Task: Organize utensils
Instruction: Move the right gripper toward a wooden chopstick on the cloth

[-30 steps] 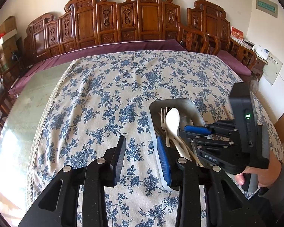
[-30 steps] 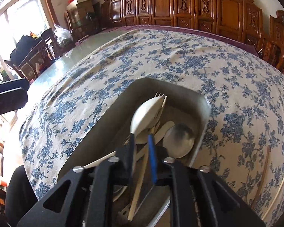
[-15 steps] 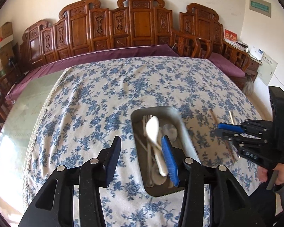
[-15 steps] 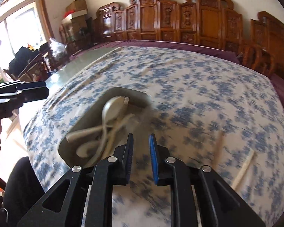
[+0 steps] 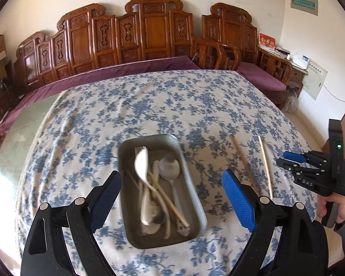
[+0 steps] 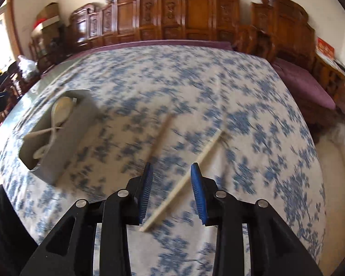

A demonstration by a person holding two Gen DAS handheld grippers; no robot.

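A metal tray (image 5: 191, 181) on the floral tablecloth holds a white spoon (image 5: 141, 163), a metal spoon (image 5: 171, 168), a fork and chopsticks. My left gripper (image 5: 172, 184) is open and empty, hovering above the tray. Two loose chopsticks lie on the cloth to the tray's right, a pale one (image 5: 265, 168) and a browner one (image 5: 238, 151). My right gripper (image 6: 172, 172) is open, just above the pale chopstick (image 6: 195, 168), which runs between its fingers. It also shows in the left wrist view (image 5: 289, 158). The tray (image 6: 64, 138) sits at the left of the right wrist view.
The round table carries a blue floral cloth (image 5: 172, 105). Carved wooden benches (image 5: 149, 34) with purple cushions ring the far side. The table's right edge (image 5: 310, 138) drops to the floor near my right gripper.
My right gripper let go of the white spoon in the tray, moved right to the loose chopsticks and opened. My left gripper rose, pulled back and opened wider.
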